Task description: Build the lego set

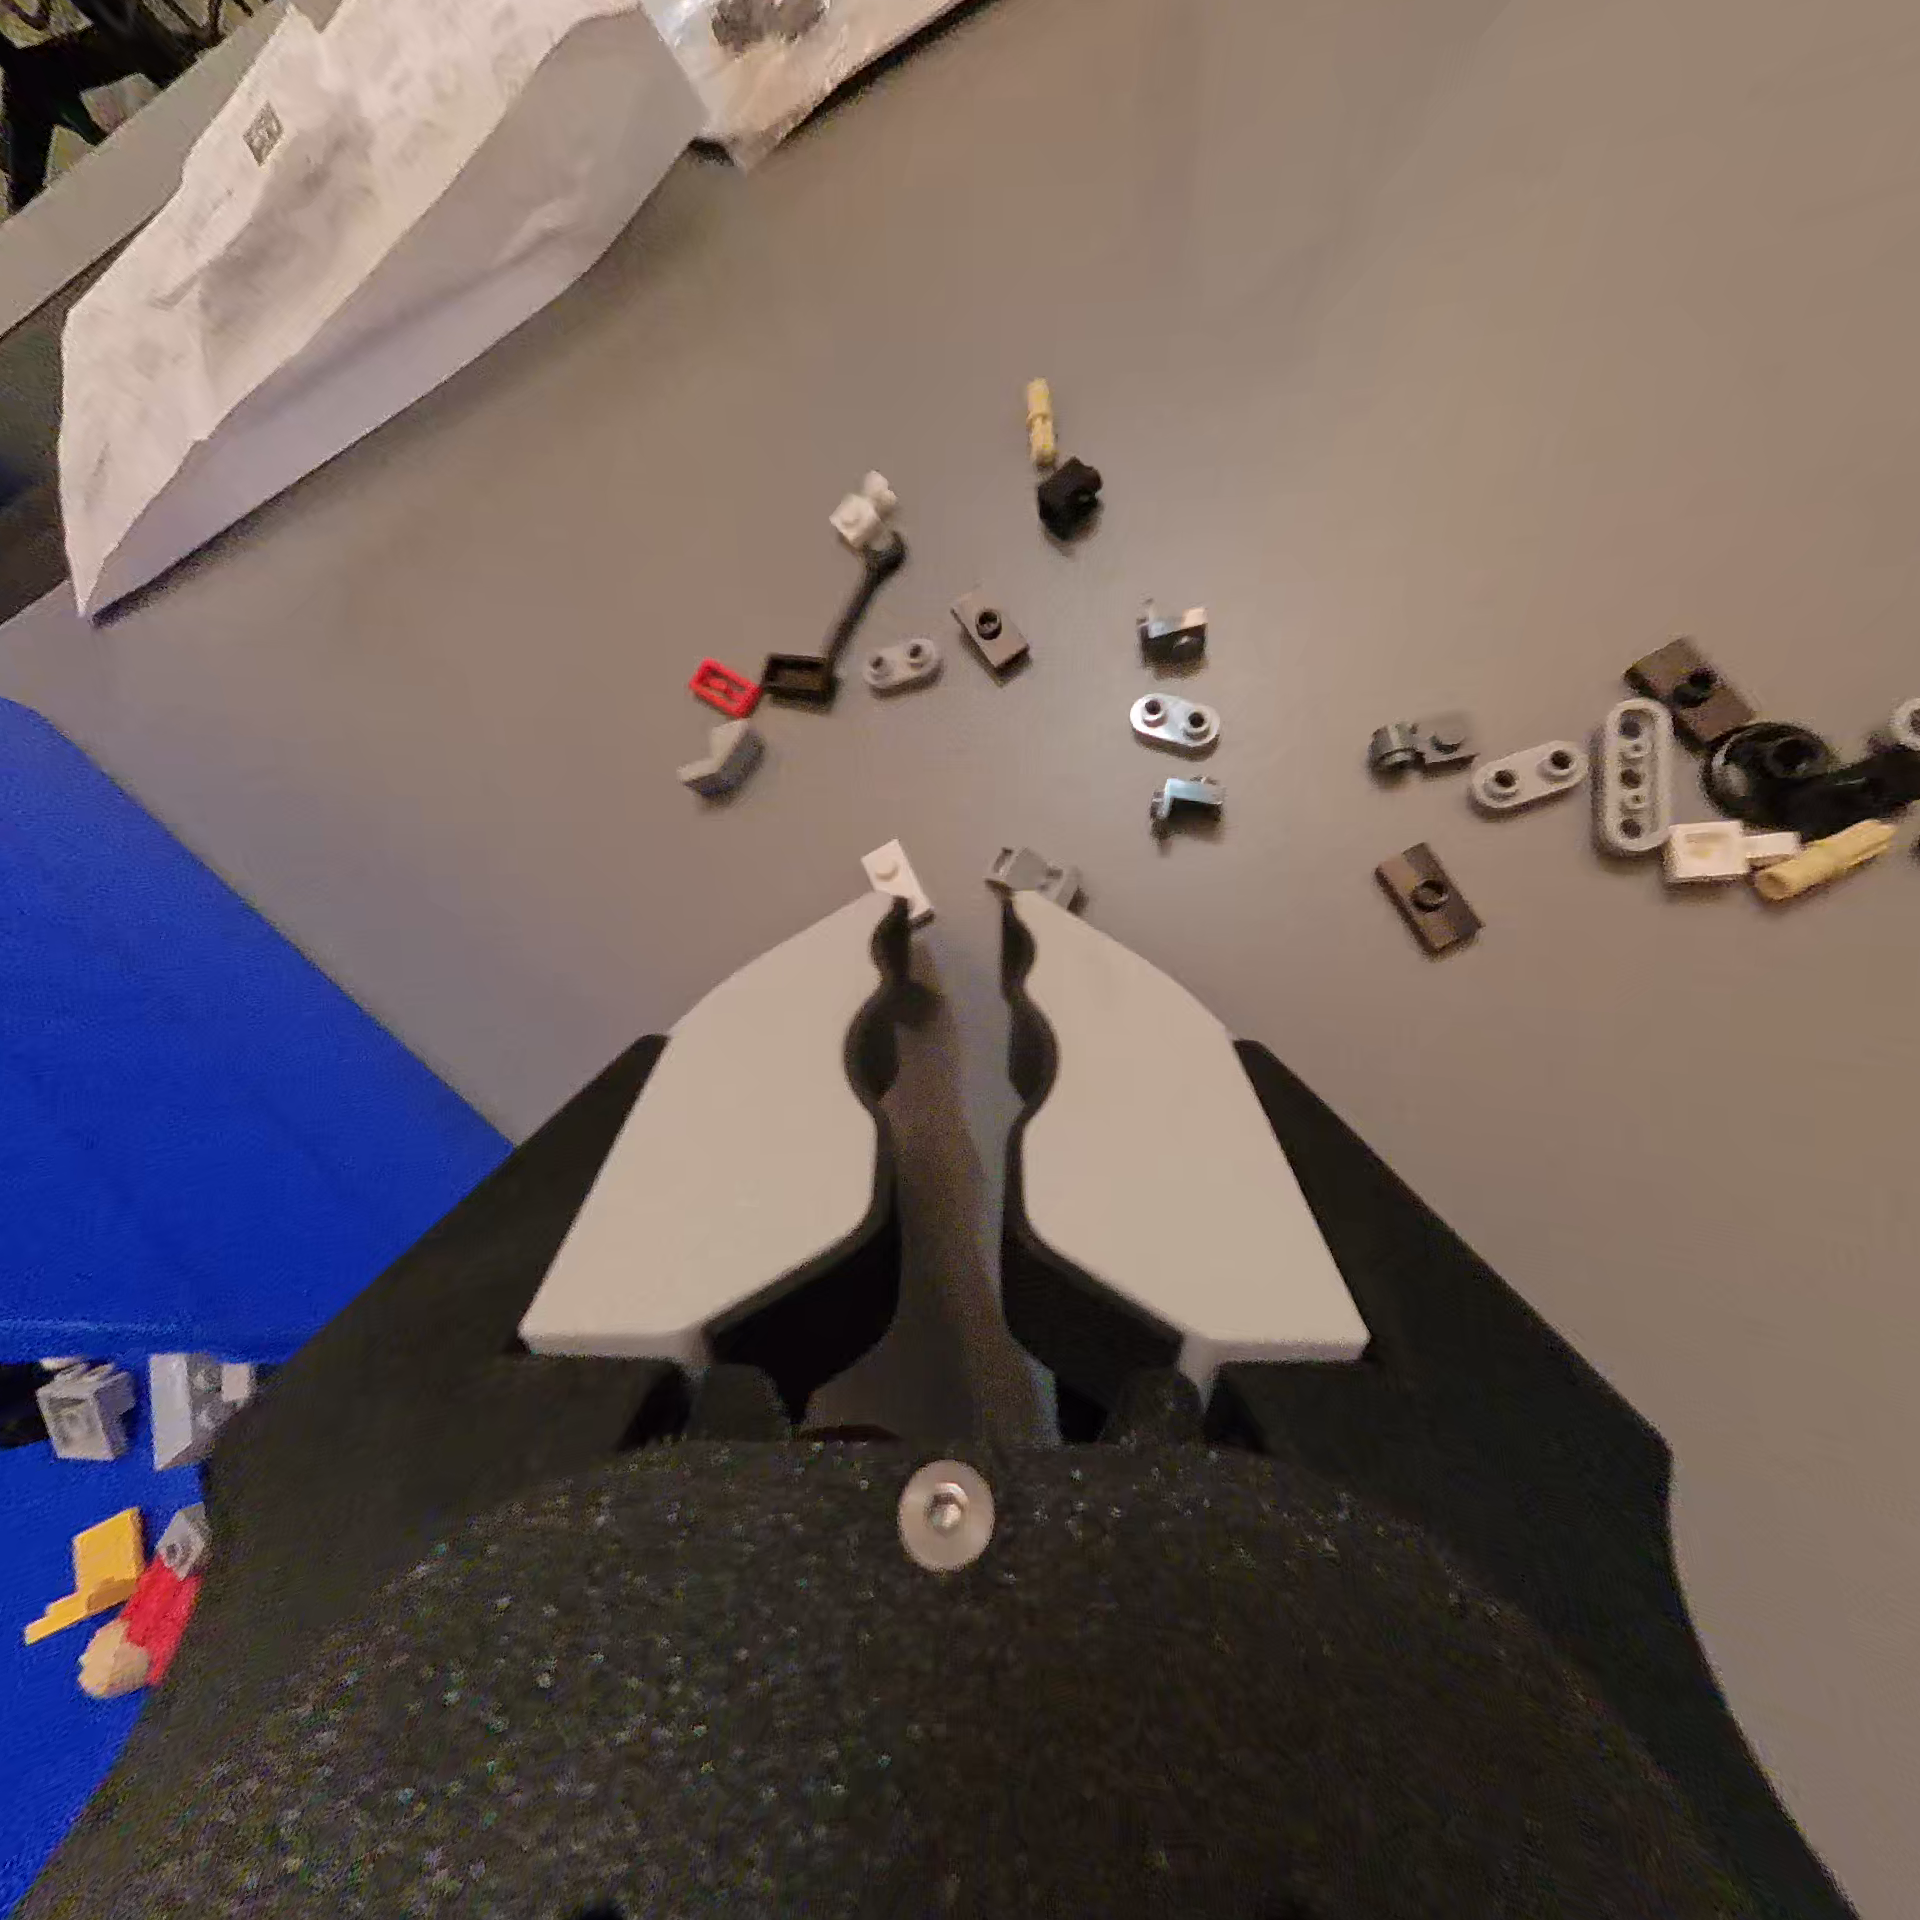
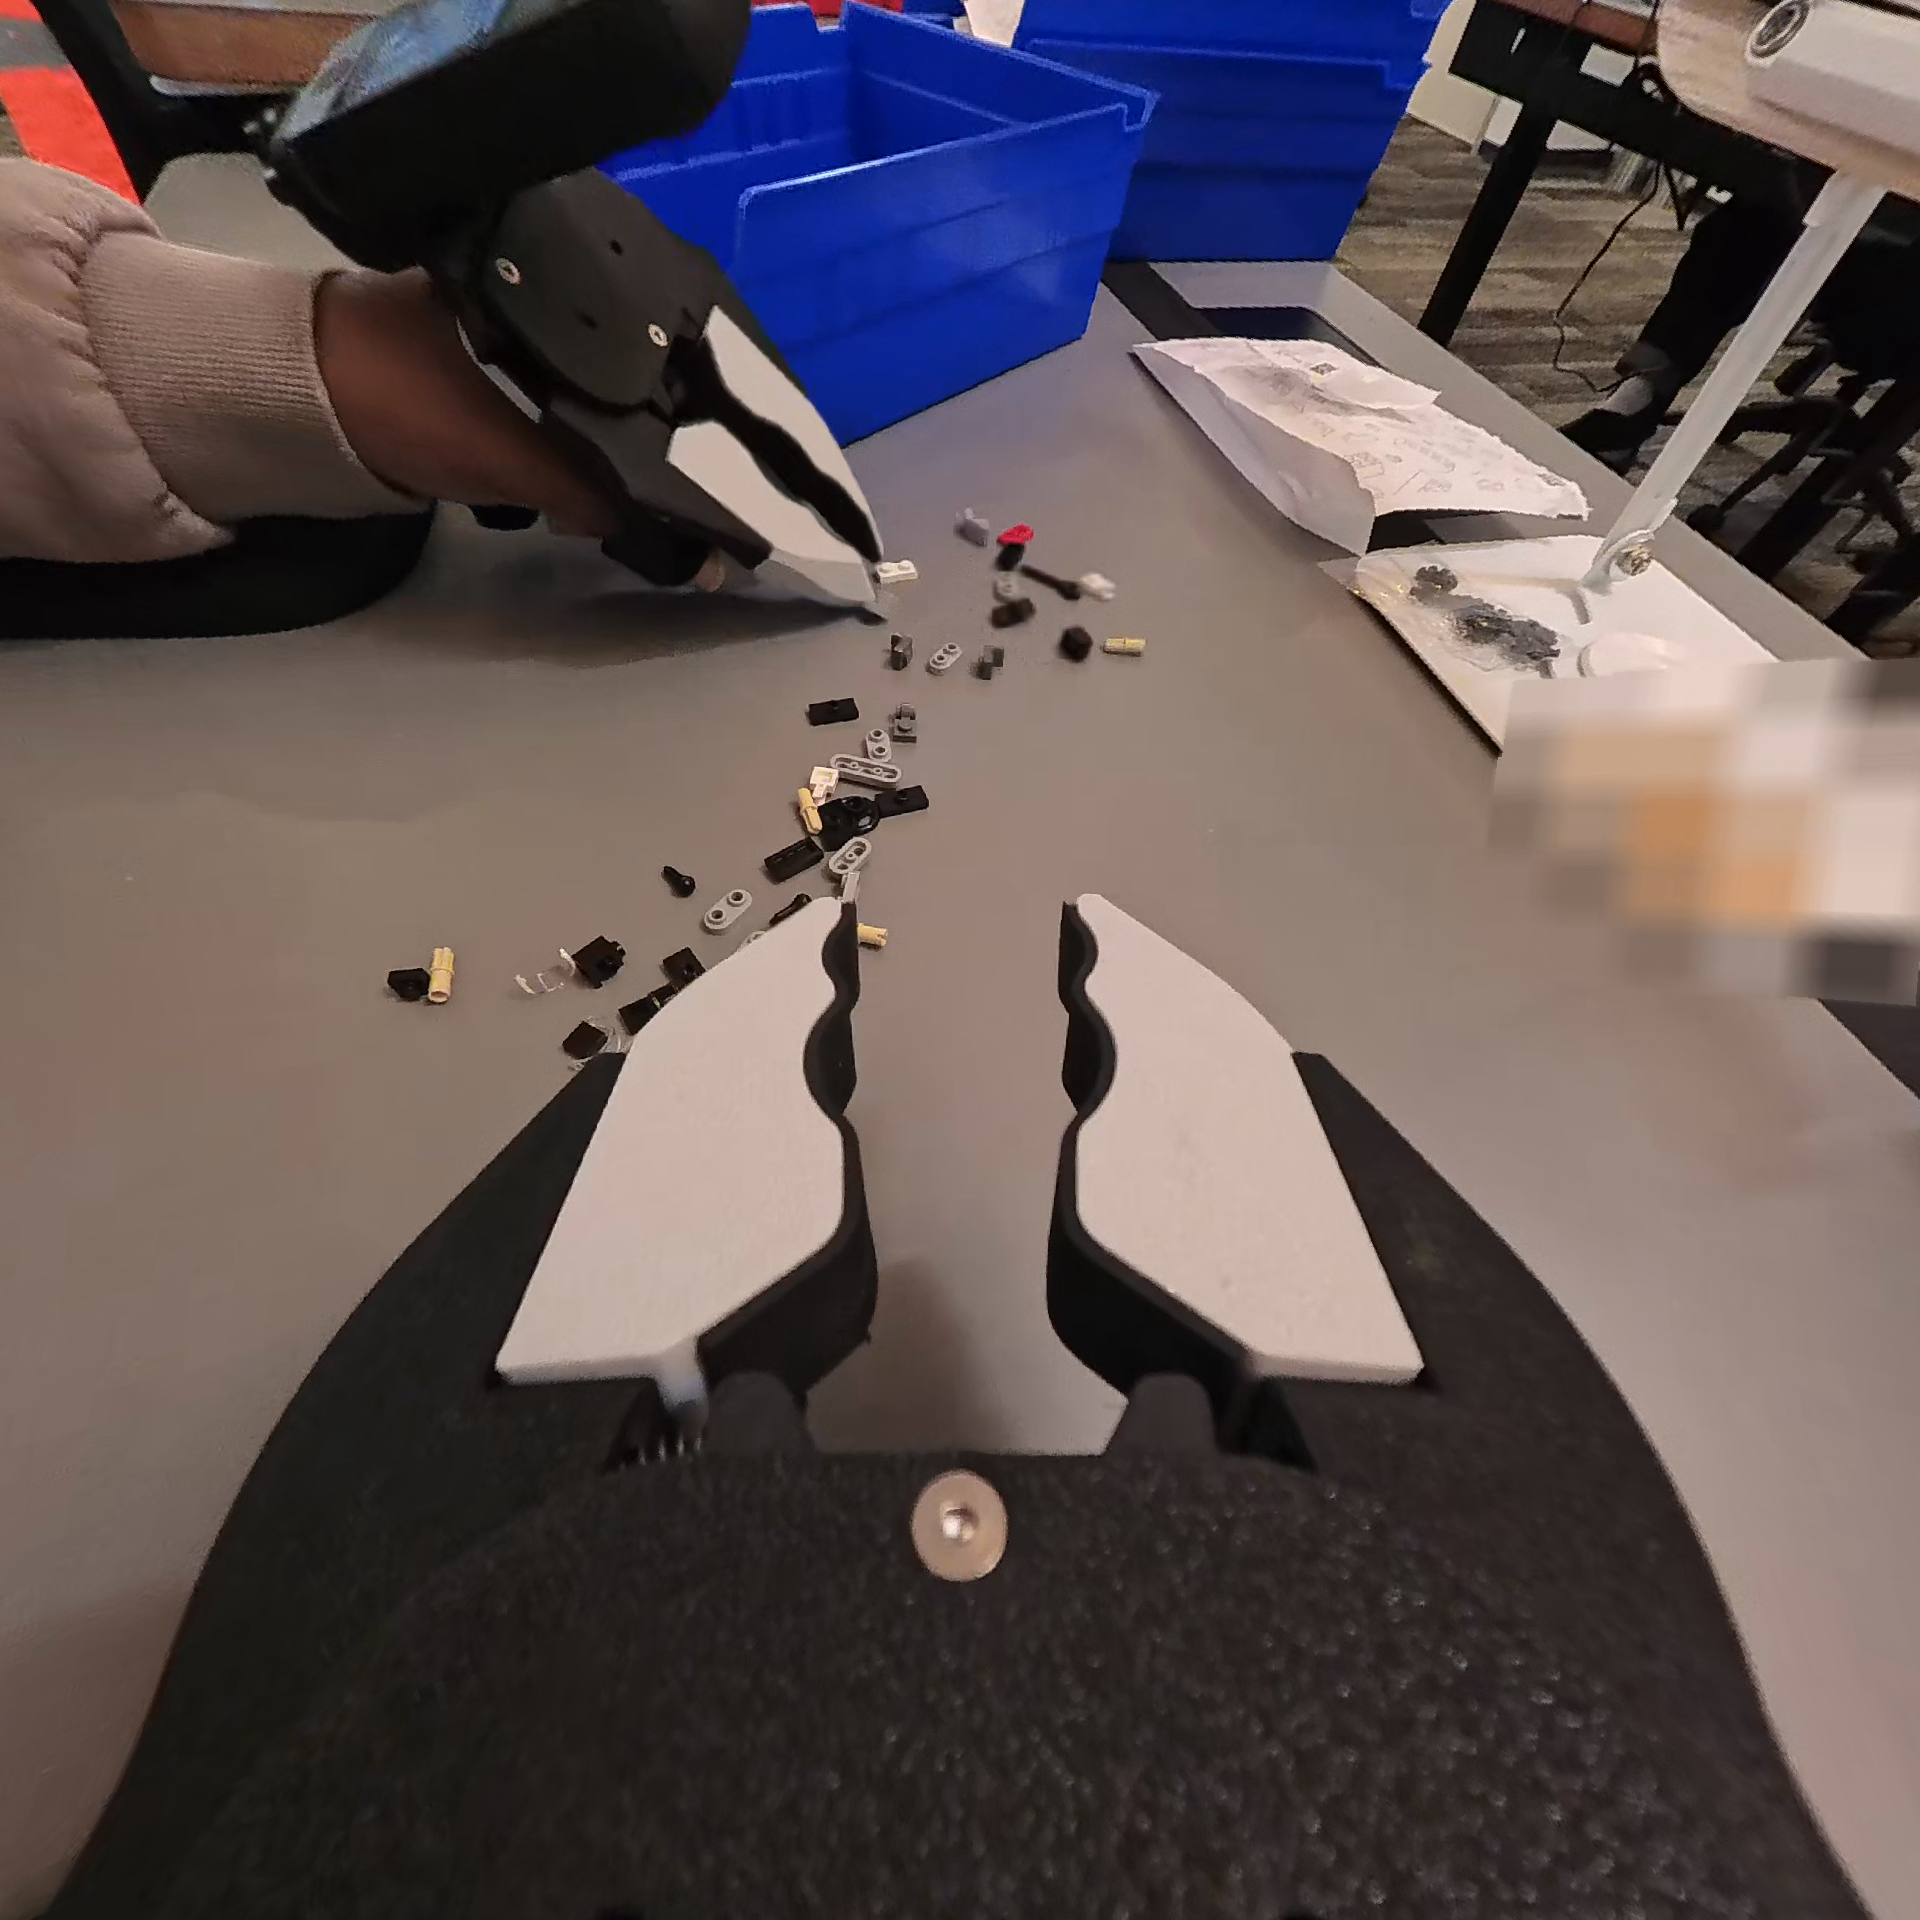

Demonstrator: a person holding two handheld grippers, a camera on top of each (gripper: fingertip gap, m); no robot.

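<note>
Small lego pieces [image 2: 862,790] lie scattered in a loose line across the middle of the grey worktop [image 2: 312,769]. The left claw [image 1: 951,909] is tipped down at the far end of that line, its tips a narrow gap apart with nothing between them; a white plate [image 1: 896,878] lies at its left tip and a grey piece [image 1: 1034,873] at its right tip. The right claw [image 2: 958,914] hovers at the near end, wide open and empty. Blue bins [image 2: 935,208] stand at the far edge, a white paper bag [image 2: 1351,436] to their right.
</note>
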